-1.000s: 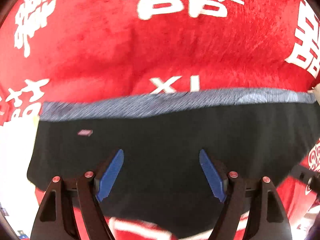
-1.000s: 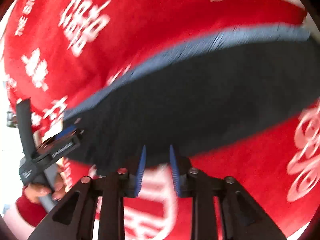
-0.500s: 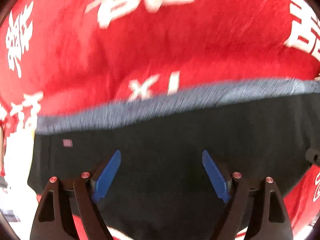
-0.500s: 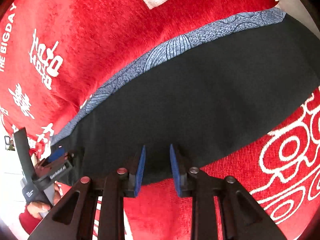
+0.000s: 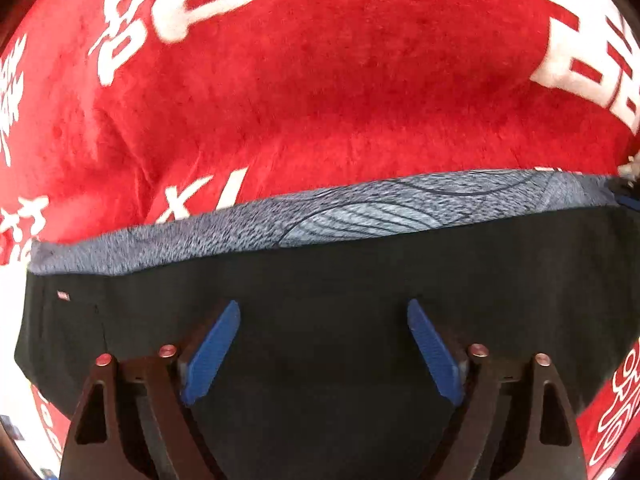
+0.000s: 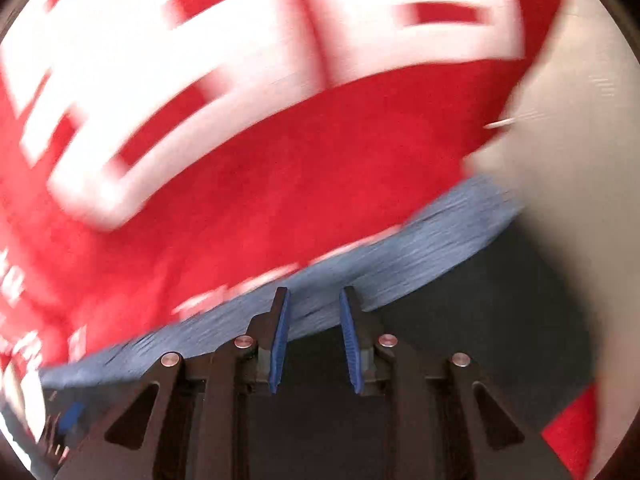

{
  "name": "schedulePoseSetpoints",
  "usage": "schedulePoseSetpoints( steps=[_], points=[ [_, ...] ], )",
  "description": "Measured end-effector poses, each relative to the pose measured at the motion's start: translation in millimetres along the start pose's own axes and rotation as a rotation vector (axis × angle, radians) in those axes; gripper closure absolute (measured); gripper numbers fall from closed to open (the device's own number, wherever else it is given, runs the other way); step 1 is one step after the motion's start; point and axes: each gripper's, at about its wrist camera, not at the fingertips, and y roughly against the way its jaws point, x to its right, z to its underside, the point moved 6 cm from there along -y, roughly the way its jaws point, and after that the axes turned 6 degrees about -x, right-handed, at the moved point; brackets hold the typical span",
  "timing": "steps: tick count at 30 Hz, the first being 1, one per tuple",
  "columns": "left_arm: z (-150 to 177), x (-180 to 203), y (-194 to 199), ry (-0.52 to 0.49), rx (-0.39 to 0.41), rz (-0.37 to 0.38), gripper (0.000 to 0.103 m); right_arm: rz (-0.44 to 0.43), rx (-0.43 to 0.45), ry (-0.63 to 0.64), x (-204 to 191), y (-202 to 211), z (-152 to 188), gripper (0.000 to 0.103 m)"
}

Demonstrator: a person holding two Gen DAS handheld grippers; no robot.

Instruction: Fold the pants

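Pants (image 5: 320,320), black with a grey patterned band, lay flat on the red blanket (image 5: 320,100). Left gripper (image 5: 322,354) hung over the black cloth, jaws spread wide after just opening, nothing between them. Right gripper (image 6: 314,340) was narrowly parted above the band, gripping nothing.

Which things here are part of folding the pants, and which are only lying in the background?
For the job:
- black pants with grey patterned band
- left gripper, open above the pants, jaws just opening wider
- right gripper, slightly apart over the band, nothing clamped

Only background:
- red blanket with white characters
- pale surface beside it
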Motion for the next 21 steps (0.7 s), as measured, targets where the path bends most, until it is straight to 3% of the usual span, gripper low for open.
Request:
schedulePoseSetpoints(
  steps=[5, 6, 10, 12, 15, 18, 21],
  points=[
    [-5.2, -1.5, -2.6, 0.004, -0.012, -0.014, 0.006, 0.045, 0.018, -0.023, 24.0, 29.1, 6.3, 0.071],
    [-5.0, -0.4, -2.3, -0.002, -0.009, -0.021, 0.006, 0.001, 0.017, -0.017, 21.5, 39.7, 17.1, 0.07],
    [2.3, 2.2, -1.7, -0.009, -0.003, -0.032, 0.006, -0.096, -0.009, 0.028, 2.7, 54.8, 66.7, 0.048],
    [3.4, 2.1, -2.0, -0.011, -0.002, -0.034, 0.006, -0.122, -0.073, 0.034, -8.6, 37.4, 92.4, 0.045],
    [2.4, 3.2, -0.4, -0.019, -0.011, -0.043, 0.006, -0.122, 0.006, 0.043, -17.2, 31.1, 108.4, 0.04],
    [1.8, 5.2, 5.4, -0.037, -0.026, -0.056, 0.006, -0.106, -0.013, 0.093, -23.9, 32.9, 110.0, 0.037],
    [7.0, 12.5, 16.7, -0.045, -0.05, -0.021, 0.006, -0.188, -0.045, 0.058, -22.3, 45.0, 114.6, 0.037]
  ],
)
